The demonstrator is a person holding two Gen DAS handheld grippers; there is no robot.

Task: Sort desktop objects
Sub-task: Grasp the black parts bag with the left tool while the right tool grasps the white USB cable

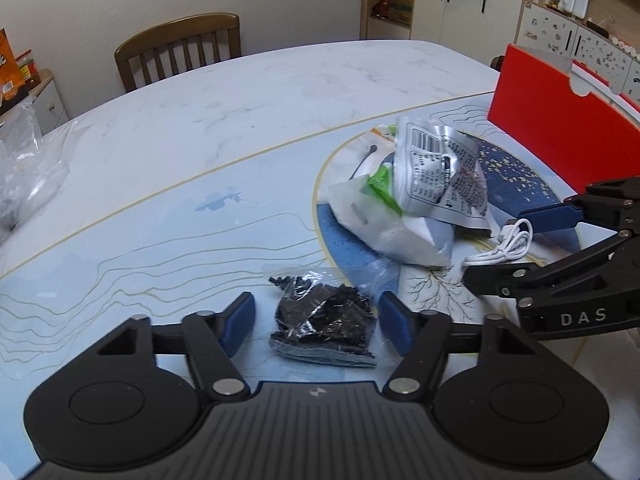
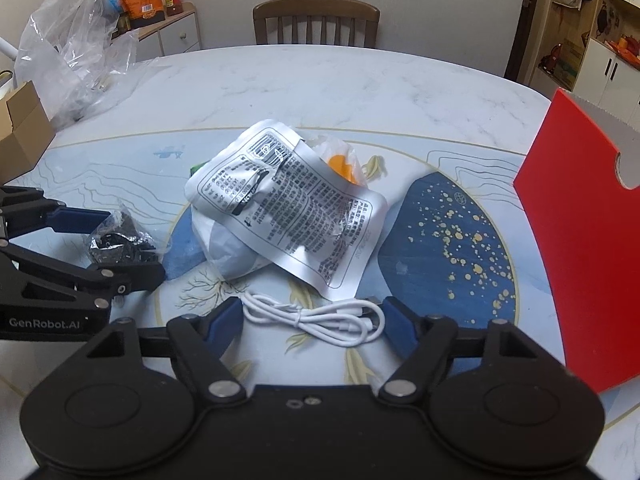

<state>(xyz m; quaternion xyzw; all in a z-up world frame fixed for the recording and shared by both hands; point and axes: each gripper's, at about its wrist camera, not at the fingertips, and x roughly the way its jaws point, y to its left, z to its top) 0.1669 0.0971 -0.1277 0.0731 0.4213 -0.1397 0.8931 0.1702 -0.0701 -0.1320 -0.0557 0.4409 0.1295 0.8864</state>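
Blue-padded left gripper (image 1: pixel 316 322) gapes wide around the clear bag of black screws (image 1: pixel 324 328) at lower centre; right gripper (image 2: pixel 314 320) likewise spread, flanking the white cable (image 2: pixel 316 316) below the silver pouch (image 2: pixel 288 208).

Even, soft indoor light; sharp centres; fisheye-bent, vignetted edges.
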